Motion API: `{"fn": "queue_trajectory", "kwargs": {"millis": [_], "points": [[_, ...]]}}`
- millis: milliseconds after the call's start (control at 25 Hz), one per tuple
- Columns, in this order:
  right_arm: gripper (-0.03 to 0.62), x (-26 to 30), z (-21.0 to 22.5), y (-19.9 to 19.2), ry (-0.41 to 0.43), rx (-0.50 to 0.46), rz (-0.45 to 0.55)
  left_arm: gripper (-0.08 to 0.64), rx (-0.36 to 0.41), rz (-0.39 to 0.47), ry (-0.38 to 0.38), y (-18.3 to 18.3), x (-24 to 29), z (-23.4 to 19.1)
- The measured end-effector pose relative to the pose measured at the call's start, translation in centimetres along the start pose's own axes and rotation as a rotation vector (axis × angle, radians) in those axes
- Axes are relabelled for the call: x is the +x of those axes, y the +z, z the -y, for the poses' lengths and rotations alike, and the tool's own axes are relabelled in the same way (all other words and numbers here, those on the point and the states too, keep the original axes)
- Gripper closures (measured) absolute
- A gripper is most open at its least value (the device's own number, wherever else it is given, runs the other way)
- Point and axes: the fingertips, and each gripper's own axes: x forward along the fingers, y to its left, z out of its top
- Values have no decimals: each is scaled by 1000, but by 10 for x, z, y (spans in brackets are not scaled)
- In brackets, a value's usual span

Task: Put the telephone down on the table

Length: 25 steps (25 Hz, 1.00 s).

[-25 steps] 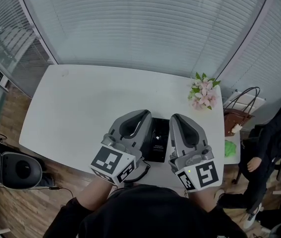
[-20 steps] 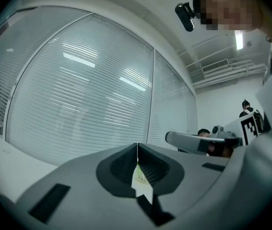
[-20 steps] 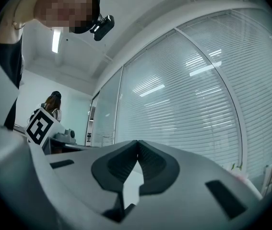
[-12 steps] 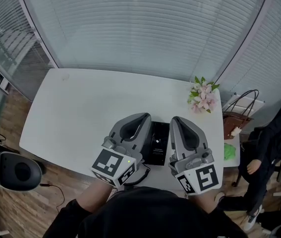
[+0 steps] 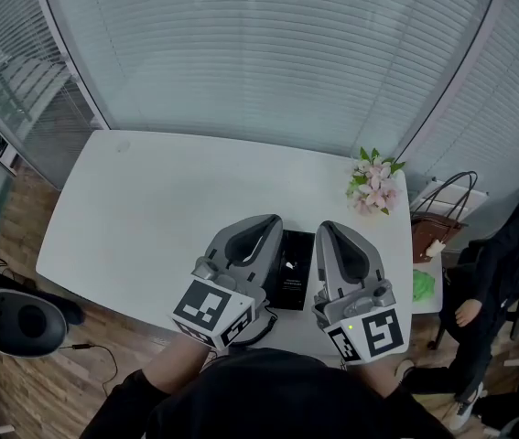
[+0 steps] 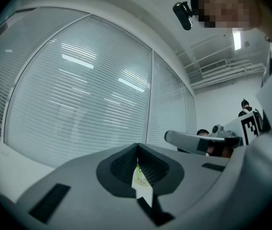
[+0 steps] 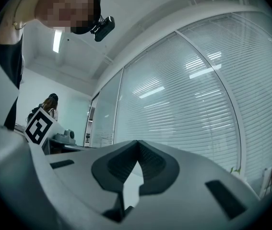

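A black telephone (image 5: pixel 293 265) lies flat on the white table (image 5: pixel 149 199) near its front edge, its cord (image 5: pixel 261 322) looping off the edge. My left gripper (image 5: pixel 273 219) hovers just left of the telephone, and my right gripper (image 5: pixel 329 228) hovers just right of it. Both point away from me toward the blinds. In the left gripper view the jaws (image 6: pixel 136 147) meet with nothing between them. The right gripper view shows its jaws (image 7: pixel 137 143) shut and empty as well. Neither gripper touches the telephone, and the gripper bodies partly hide its sides.
A pink flower bunch (image 5: pixel 374 183) stands at the table's far right corner. A brown bag (image 5: pixel 442 216) and a green object (image 5: pixel 424 283) sit beyond the right edge, near a seated person (image 5: pixel 506 263). A black bin (image 5: pixel 16 323) stands on the floor at left.
Both grippers hold nearly the same places beside the telephone. The telephone has not moved. The head view has shifted slightly.
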Motion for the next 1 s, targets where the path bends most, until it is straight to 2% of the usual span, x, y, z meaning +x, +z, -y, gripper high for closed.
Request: {"fn": "queue_trajectory", "kwargs": {"millis": [1000], "points": [[588, 1, 3, 2, -22, -32, 1, 546, 4, 16, -8, 4, 7, 2]]}}
